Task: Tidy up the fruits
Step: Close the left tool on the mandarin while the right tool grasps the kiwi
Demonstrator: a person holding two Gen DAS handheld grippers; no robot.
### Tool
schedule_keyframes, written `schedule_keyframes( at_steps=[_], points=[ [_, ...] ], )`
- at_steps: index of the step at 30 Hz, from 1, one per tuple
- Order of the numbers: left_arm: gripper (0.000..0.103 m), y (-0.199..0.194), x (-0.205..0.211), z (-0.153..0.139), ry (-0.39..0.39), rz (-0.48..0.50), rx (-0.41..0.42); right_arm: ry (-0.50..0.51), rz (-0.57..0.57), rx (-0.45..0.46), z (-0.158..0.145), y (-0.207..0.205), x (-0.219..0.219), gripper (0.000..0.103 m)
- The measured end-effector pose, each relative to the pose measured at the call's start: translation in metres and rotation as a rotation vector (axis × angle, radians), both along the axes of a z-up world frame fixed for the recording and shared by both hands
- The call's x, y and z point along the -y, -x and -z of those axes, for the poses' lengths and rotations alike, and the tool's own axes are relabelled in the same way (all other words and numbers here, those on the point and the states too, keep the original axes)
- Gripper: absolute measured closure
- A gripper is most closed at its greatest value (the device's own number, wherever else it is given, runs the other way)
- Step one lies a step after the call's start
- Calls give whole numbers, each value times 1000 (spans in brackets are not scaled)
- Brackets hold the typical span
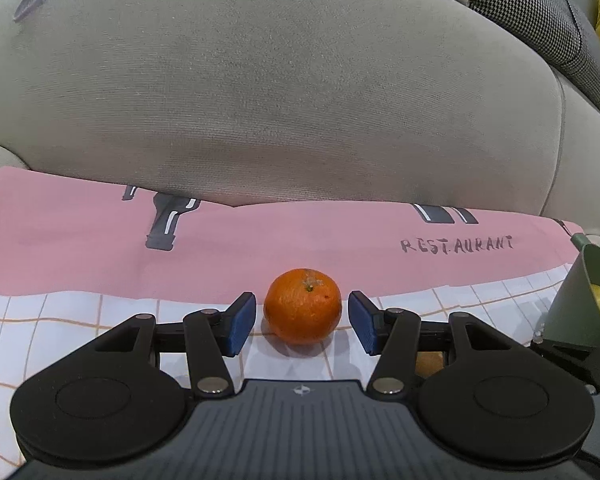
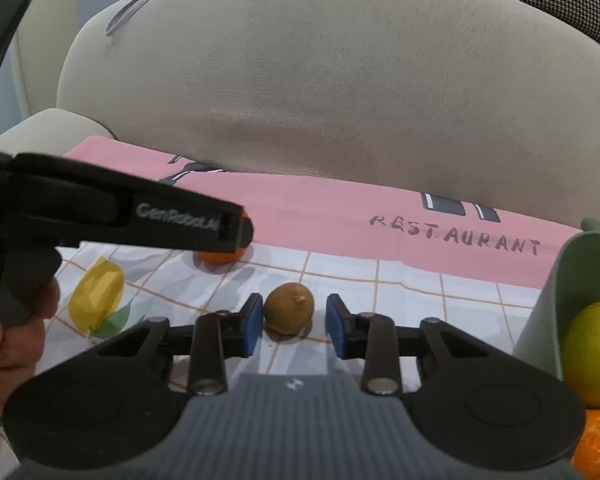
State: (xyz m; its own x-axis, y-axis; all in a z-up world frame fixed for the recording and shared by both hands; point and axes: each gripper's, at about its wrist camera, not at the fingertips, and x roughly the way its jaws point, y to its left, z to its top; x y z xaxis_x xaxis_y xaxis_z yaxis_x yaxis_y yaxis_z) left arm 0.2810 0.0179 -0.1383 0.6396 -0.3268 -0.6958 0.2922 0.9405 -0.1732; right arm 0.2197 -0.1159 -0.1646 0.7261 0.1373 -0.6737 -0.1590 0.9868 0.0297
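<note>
We are seeing one mandarin (image 1: 303,306) between the left gripper's (image 1: 302,322) open jaws, untouched; one kiwi (image 2: 289,308) between the right gripper's (image 2: 292,326) narrower jaws, a gap showing on the right; one green basket (image 2: 560,300).

Left claw (image 1: 302,322) angled downward with jaws apart, right claw (image 2: 288,326) angled downward, jaws narrowly apart

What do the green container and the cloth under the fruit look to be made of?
Green container: probably moulded plastic, matte sage finish; its wall is smooth, seamless and evenly coloured. Metal or ceramic can't be ruled out.
Cloth: looks like printed fabric or coated tablecloth; flat pink band with lettering, a grid pattern and a printed lemon, with soft ripples near the sofa.
</note>
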Motion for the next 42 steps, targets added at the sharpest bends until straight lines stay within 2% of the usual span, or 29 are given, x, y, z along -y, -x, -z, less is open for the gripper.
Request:
schedule_keyframes(
  at_steps=[3, 8, 15, 28, 42],
  points=[
    [46, -2, 0, 2, 17, -4, -3, -1, -4, 8, 0, 0, 0, 78],
    [53, -1, 2, 5, 16, 9, -7, -4, -4, 9, 0, 0, 1, 78],
    [54, 3, 4, -1, -4, 6, -9, 0, -11, 13, -7, 1, 0, 79],
    [54, 51, 9, -52, -58, 23, 10, -7, -26, 47, -44, 34, 4, 79],
    [54, 127, 24, -104, -47, 58, 26, -15, -60, 82, -93, 110, 25, 79]
  ],
)
